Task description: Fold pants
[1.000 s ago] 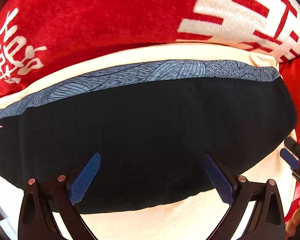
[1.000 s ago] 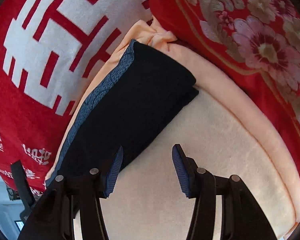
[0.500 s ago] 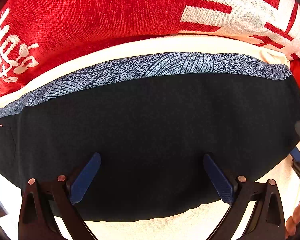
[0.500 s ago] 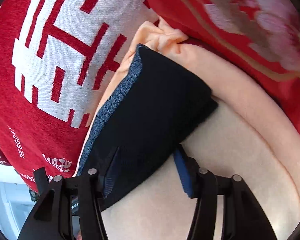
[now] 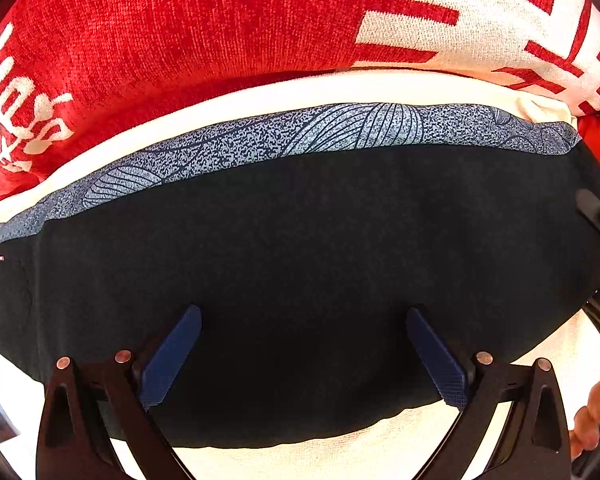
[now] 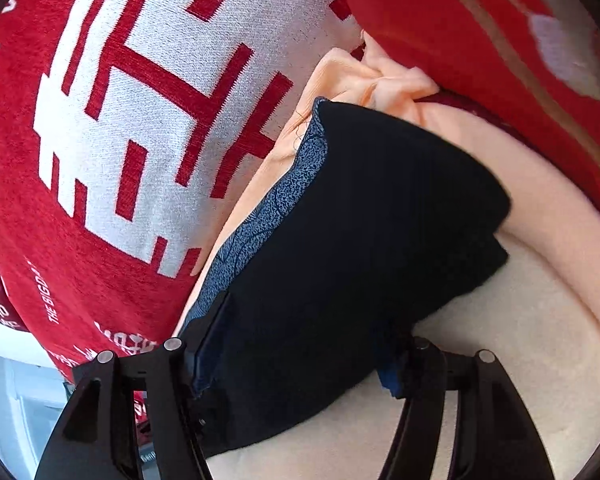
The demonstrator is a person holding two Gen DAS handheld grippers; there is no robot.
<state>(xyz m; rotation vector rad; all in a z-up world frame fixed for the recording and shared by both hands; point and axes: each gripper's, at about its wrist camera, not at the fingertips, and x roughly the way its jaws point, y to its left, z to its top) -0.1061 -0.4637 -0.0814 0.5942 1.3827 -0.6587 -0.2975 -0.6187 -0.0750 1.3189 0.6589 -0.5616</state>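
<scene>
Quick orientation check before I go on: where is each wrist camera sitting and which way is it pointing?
Left wrist: behind the open left gripper, low over the long side of the folded pants, facing the red pillow; fingers of a hand at lower right.
Right wrist: behind the right gripper, looking along the pants from one end.
Shared: pants, red pillow, cream cover.

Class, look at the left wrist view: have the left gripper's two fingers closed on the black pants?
No. The left gripper stands wide open, its blue pads set far apart over the folded black pants with nothing pinched between them.
</scene>
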